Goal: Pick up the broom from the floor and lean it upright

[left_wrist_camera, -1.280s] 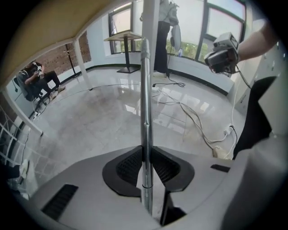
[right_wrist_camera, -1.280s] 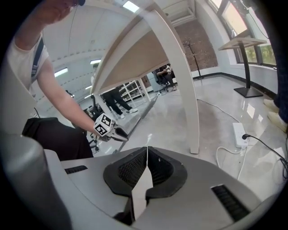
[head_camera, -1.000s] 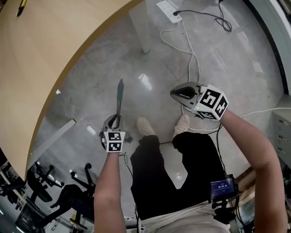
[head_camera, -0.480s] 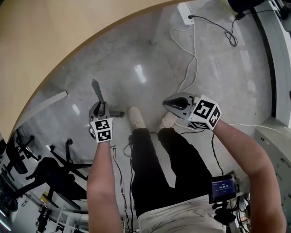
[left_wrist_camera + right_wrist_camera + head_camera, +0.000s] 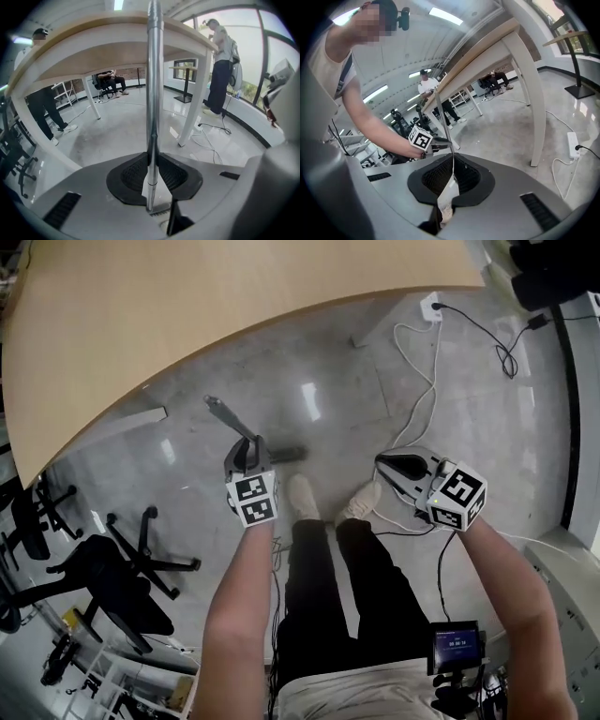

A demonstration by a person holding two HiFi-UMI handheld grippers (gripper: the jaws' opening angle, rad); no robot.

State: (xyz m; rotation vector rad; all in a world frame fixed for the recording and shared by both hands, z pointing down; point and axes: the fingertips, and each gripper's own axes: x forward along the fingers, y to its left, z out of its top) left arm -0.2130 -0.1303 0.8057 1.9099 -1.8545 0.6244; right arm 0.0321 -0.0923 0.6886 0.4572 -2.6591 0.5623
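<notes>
The broom's silver handle point(image 5: 153, 84) stands upright between the jaws in the left gripper view, running up past the table edge. My left gripper point(image 5: 151, 161) is shut on it. From the head view, that left gripper point(image 5: 246, 448) holds the grey handle point(image 5: 225, 416) above the floor, with the handle's end pointing up-left. A dark bar point(image 5: 284, 454) beside the gripper looks like the broom's lower end. My right gripper point(image 5: 386, 465) hangs apart on the right, above the shoes, shut on nothing. From the right gripper point(image 5: 453, 161) view, the left gripper point(image 5: 440, 144) and the thin handle point(image 5: 442, 115) show ahead.
A curved wooden table point(image 5: 234, 296) with white legs point(image 5: 127, 423) spans the top. A power strip point(image 5: 431, 306) and white cables point(image 5: 417, 399) lie on the grey floor at right. Black office chairs point(image 5: 112, 568) stand at lower left. Other people point(image 5: 220, 65) stand farther off.
My left gripper has risen and rolled with the broom handle, which now leans up-left in view. The right gripper has shifted sideways, still shut and holding nothing.
</notes>
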